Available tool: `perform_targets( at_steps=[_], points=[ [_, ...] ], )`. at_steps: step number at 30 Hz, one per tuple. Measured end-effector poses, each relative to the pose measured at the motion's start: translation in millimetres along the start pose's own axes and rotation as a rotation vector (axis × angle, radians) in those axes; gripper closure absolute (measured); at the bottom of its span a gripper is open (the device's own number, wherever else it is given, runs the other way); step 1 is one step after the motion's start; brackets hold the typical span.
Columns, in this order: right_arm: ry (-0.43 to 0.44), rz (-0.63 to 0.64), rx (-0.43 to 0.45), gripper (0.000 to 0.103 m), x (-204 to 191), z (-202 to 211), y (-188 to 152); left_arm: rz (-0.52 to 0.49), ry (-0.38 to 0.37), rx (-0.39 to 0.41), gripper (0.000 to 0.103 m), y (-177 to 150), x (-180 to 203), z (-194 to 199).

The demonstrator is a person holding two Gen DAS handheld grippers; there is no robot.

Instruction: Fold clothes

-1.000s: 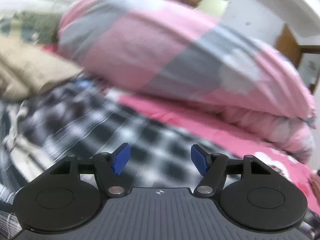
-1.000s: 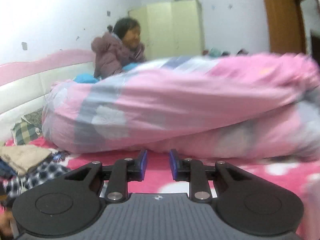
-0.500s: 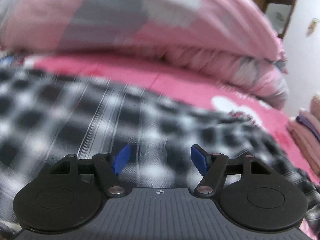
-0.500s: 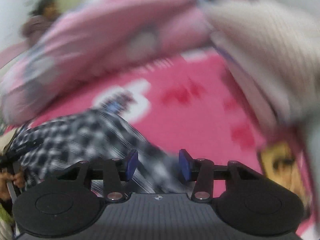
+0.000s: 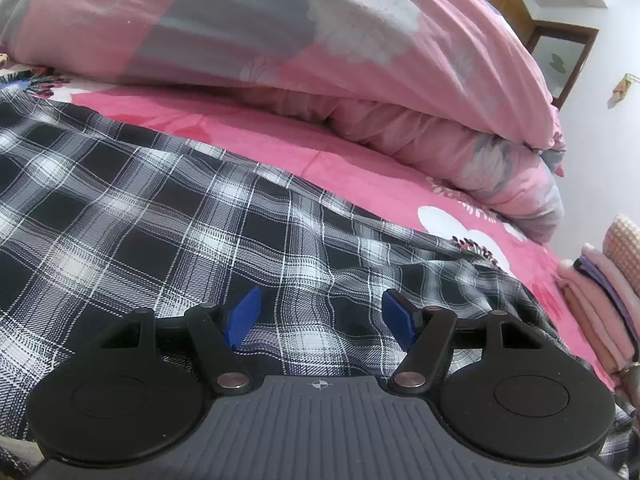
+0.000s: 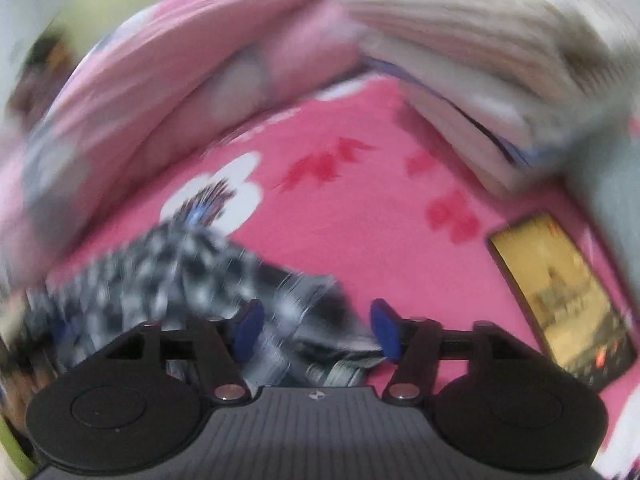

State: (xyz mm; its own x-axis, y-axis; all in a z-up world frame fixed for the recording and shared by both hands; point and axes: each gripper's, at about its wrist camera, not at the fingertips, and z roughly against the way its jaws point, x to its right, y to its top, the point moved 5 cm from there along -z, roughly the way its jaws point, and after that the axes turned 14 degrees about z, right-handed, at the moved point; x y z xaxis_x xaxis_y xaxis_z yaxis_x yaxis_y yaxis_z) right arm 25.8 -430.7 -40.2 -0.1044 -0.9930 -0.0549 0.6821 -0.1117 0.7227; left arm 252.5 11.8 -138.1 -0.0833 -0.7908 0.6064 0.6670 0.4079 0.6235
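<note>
A black-and-white plaid shirt [image 5: 168,216] lies spread on the pink bedsheet [image 5: 360,168]. My left gripper [image 5: 320,320] is open, its blue pads just above the shirt's cloth. In the blurred right wrist view the shirt's crumpled end [image 6: 224,280] lies on the sheet. My right gripper [image 6: 314,330] is open, with that end of the shirt between and below its pads.
A big pink-and-grey duvet [image 5: 280,40] is heaped along the far side of the bed. Folded clothes [image 5: 600,300] are stacked at the right; the stack [image 6: 480,60] looms close in the right wrist view. A phone with a lit screen [image 6: 560,300] lies on the sheet.
Both grippers have tilted down toward the bed and come close over the plaid shirt. The right gripper's jaws have opened wide; the left stayed open.
</note>
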Motion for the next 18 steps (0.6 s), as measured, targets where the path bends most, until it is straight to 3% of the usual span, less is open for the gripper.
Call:
perform_targets(
  at_steps=[4, 6, 8, 14, 18],
  points=[
    [-0.091, 0.256, -0.041, 0.047, -34, -17, -4, 0.002, -0.003, -0.001, 0.036, 2, 1, -2],
    [-0.11, 0.244, -0.068, 0.065, -26, -23, -5, 0.002, -0.003, -0.001, 0.036, 2, 0, -2],
    [-0.127, 0.216, -0.084, 0.093, -17, -27, -6, 0.002, -0.003, -0.001, 0.036, 2, 0, -2],
    [-0.198, 0.186, 0.007, 0.099, 13, -21, 27, -0.001, -0.003, -0.002, 0.036, 2, 0, -2],
    [-0.282, 0.269, 0.073, 0.101, 25, -25, 72, -0.002, -0.004, -0.002, 0.036, 3, 0, -3]
  ],
)
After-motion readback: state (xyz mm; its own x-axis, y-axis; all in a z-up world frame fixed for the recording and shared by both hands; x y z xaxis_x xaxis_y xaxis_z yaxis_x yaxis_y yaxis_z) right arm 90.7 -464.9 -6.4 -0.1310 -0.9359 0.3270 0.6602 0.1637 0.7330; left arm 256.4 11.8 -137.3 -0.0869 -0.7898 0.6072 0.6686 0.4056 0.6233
